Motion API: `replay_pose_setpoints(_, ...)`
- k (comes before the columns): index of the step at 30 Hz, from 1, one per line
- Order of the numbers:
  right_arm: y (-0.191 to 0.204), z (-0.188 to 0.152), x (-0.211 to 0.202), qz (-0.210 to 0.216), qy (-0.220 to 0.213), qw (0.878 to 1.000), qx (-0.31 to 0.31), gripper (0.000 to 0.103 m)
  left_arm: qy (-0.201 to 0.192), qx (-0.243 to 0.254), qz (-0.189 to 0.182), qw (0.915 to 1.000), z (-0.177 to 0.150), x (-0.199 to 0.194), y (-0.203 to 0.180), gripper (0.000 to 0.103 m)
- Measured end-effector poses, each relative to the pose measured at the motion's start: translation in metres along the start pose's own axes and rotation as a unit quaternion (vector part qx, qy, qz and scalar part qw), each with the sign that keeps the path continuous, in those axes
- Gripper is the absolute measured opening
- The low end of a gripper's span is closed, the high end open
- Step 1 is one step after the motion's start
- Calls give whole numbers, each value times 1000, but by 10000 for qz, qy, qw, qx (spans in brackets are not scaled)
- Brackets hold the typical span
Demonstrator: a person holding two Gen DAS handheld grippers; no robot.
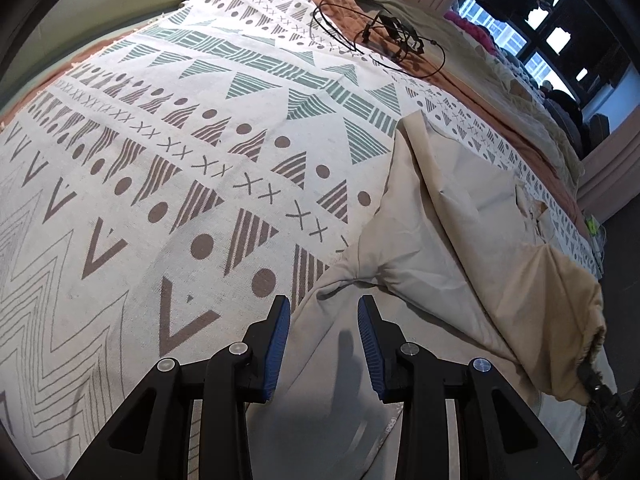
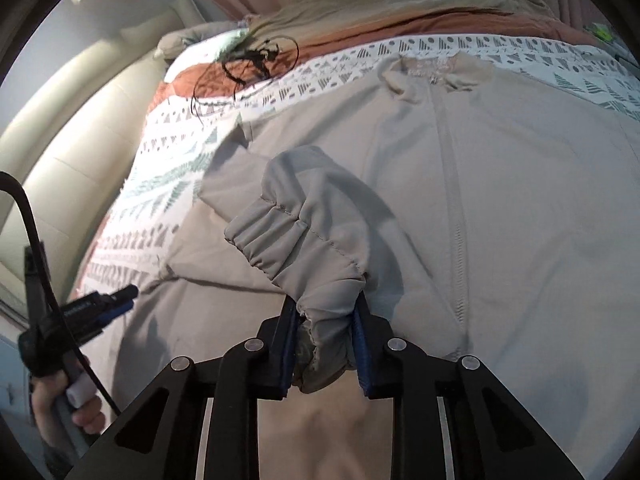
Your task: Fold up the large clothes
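A light beige zip-up jacket (image 2: pixel 500 200) lies spread on the bed with its collar (image 2: pixel 432 72) at the far side. My right gripper (image 2: pixel 326 304) is shut on the elastic cuff of one sleeve (image 2: pixel 296 236), which bunches up between the blue pads and stands lifted above the jacket's body. In the left wrist view the jacket (image 1: pixel 440 220) fills the lower right. My left gripper (image 1: pixel 324 302) hangs open just over its near edge, nothing pinched between the pads. The left gripper (image 2: pixel 120 296) also shows at the lower left of the right wrist view, held by a hand (image 2: pixel 60 400).
A white blanket with a geometric pattern (image 1: pixel 160 160) covers the bed, over a rust-coloured quilt (image 1: pixel 480 96). A tangle of black cable (image 1: pixel 392 36) lies near the far end. A padded headboard (image 2: pixel 60 140) is on the left; heaped clothes and a window (image 1: pixel 560 40) are beyond.
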State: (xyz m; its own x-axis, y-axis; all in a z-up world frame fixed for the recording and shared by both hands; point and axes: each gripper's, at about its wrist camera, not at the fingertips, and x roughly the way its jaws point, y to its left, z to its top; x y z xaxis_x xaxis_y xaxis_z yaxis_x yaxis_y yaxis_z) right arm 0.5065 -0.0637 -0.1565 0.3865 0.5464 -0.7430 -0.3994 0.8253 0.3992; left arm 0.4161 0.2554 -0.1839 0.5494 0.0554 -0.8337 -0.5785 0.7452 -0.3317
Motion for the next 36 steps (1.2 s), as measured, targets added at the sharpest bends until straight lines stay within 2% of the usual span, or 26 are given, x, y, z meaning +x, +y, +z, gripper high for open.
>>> replay_pose_setpoints(5,-33,10,-39,70,-569,9971,493,25,50,80,73,9999,0,7,-3,37)
replay_pose_setpoints(12,-79,9,-71,-280,-1075,9850,1318,24,21,164,207,9996,0,14,-8,37)
replay_pose_setpoints(16,-115,4,-57,-750,-748,9738,2014,33,26,207,288,9994,0,17,-9,37)
replay_pose_setpoints(18,-129,0,-49,-742,-434,9724,2170,38,21,205,292,9994,0,17,-10,37)
replay_pose_setpoints(20,-136,-6,-45,-700,-335,9701,2300,43,17,210,313,9993,1,18,-10,37)
replay_pose_setpoints(22,-142,-12,-43,-705,-253,9680,2395,59,10,230,345,9991,0,21,-11,37)
replay_pose_setpoints(27,-153,-24,-26,-753,88,9631,2582,60,17,246,436,9987,1,28,-14,37)
replay_pose_setpoints(29,-157,-27,-23,-715,39,9630,2598,60,27,258,461,9986,3,30,-15,37)
replay_pose_setpoints(30,-157,-26,-22,-689,-15,9644,2554,58,22,268,470,9985,4,31,-16,37)
replay_pose_setpoints(32,-161,-20,-17,-620,-123,9669,2471,28,10,260,505,9984,7,33,-16,37)
replay_pose_setpoints(33,-164,-18,-13,-536,-112,9669,2493,16,17,246,513,9984,9,35,-15,37)
replay_pose_setpoints(36,-173,-10,-6,-276,-250,9654,2583,15,26,237,552,9982,13,40,-16,37)
